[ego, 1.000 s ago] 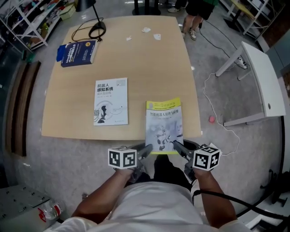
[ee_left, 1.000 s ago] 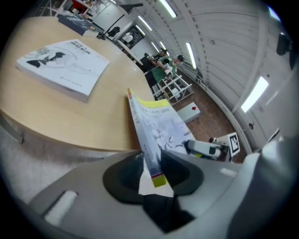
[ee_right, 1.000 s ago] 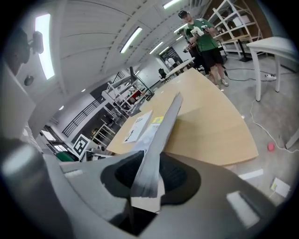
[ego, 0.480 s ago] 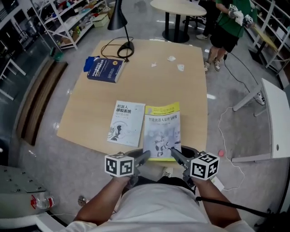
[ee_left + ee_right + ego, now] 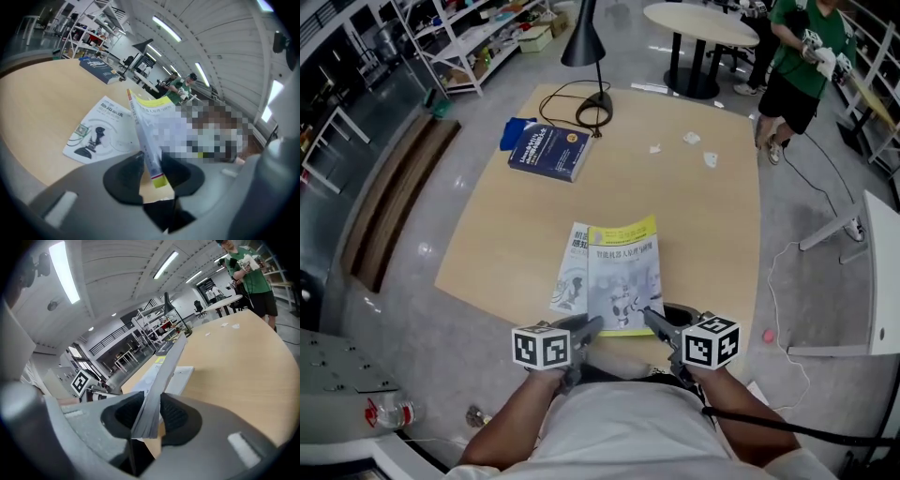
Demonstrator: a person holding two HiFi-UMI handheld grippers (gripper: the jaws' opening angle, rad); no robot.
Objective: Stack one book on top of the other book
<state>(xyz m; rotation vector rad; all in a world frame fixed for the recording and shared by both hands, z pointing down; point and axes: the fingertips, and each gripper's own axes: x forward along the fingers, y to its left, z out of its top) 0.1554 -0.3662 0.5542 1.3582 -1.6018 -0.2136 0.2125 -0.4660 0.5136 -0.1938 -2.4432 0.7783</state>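
Head view, read from the left: the left gripper (image 5: 584, 330) pinches the near left corner of the yellow book (image 5: 623, 267). Its jaws are pressed onto the spine edge, which the left gripper view shows plainly. Just ahead of that gripper and slightly to its outer side, the white book (image 5: 570, 281) lies flat on the table (image 5: 497, 234). The yellow book is held up off the wood and overlaps the white book's right part, so only a strip of white cover shows on the left gripper's side. The right gripper (image 5: 654, 323) is clamped on the near right corner of the same book, with the page edges squeezed between its pads.

By my reading, the step in hand is carrying the lifted book across onto the white one. The next move calls for shifting both grippers together further toward the left gripper's side until the covers line up. The book should then come down level, and both pairs of jaws should spread to let go.
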